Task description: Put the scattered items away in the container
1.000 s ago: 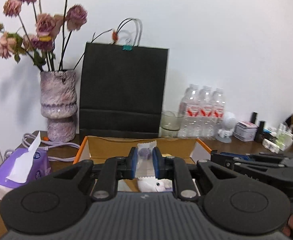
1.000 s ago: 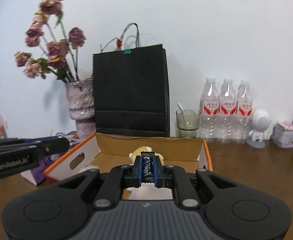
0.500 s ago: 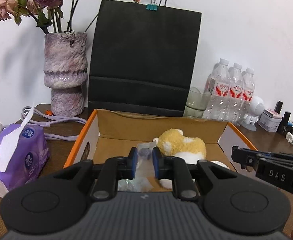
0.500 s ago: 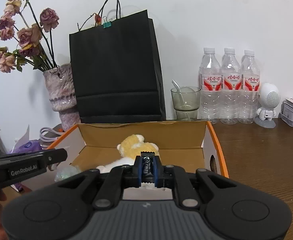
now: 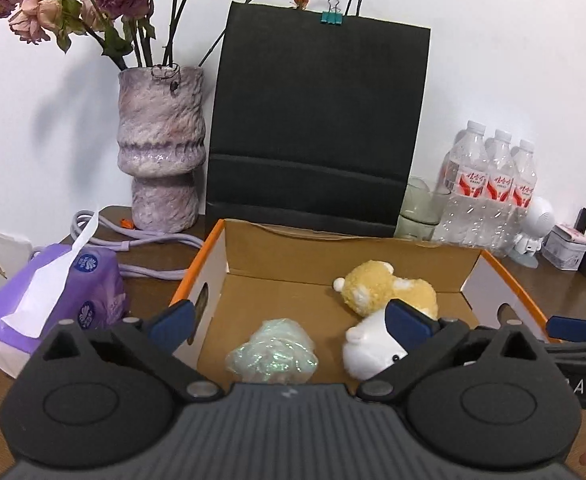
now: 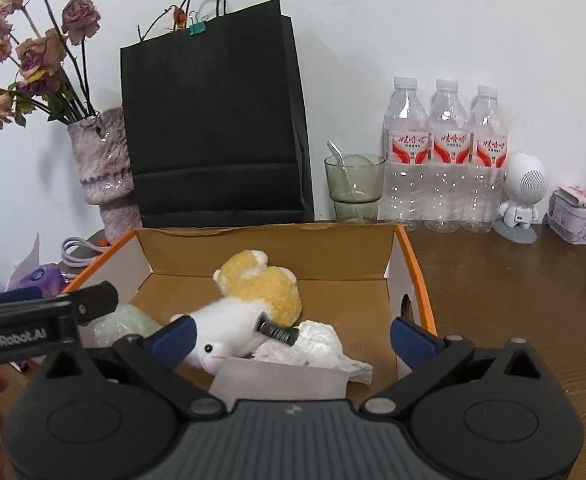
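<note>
While both grippers hang over the open cardboard box with orange rims [image 5: 213, 240], the step in hand reads as the release. The left gripper [image 5: 289, 320] has jaws opening, spread wide, nothing between the blue pads; the crinkly iridescent plastic packet [image 5: 271, 356] lies on the box floor just below and is not pinched. The right gripper [image 6: 293, 336] also has jaws opening, wide, pads clear; the small black ridged wrapper [image 6: 277, 332] rests tilted against the white plush toy [image 6: 229, 332] and the crumpled white tissue [image 6: 317, 344], inside the box. The tan plush toy [image 6: 265, 284] sits behind the white one, touching it. A grey flap or card [image 6: 277, 380] covers the near edge in the right view; I can't tell what it is.

To do this well, judged from here: let the pads spread fully before lifting, so no wrapper film clings and gets dragged out. Pull each gripper up and back, not sideways; the left one's left pad sits over the orange left wall, and the two grippers are near each other, so lift one slightly ahead of the other. Then check the dark wooden table [image 6: 513, 300] for leftovers; none of the scattered kind show in these views.
</note>
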The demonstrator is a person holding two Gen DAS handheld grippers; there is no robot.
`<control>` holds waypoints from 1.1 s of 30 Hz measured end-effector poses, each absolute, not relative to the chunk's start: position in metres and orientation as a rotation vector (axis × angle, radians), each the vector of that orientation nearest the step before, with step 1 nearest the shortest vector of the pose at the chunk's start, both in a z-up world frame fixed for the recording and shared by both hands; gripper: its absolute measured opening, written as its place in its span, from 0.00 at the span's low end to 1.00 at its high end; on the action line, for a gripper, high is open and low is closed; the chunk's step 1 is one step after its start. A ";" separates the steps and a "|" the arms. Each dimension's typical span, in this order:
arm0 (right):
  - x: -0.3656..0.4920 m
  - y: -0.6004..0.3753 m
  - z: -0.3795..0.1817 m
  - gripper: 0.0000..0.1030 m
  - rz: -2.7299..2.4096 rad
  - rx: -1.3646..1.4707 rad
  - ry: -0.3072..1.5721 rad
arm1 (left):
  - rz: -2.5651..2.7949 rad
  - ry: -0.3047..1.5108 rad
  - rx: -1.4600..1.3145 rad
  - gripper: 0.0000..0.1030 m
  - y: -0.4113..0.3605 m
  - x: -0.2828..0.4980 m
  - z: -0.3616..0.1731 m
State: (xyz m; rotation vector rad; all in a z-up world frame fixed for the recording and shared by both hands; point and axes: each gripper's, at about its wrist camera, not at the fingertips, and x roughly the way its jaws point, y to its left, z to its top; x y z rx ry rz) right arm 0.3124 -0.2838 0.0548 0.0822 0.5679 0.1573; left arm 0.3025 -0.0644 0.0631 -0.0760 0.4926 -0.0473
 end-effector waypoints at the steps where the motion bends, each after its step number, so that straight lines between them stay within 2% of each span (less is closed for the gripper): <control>1: 0.313 -0.283 0.054 1.00 0.156 0.079 0.573 | -0.044 0.493 -0.071 1.00 -0.065 0.302 0.063; 18: 0.306 -0.289 0.059 1.00 0.136 0.079 0.571 | -0.067 0.450 -0.082 1.00 -0.057 0.284 0.075; 24: 0.266 -0.303 0.067 1.00 0.141 0.069 0.479 | -0.089 0.413 -0.016 1.00 -0.039 0.242 0.077; 33: 0.200 -0.309 0.038 1.00 0.162 0.004 0.483 | -0.107 0.479 0.024 1.00 -0.036 0.193 0.049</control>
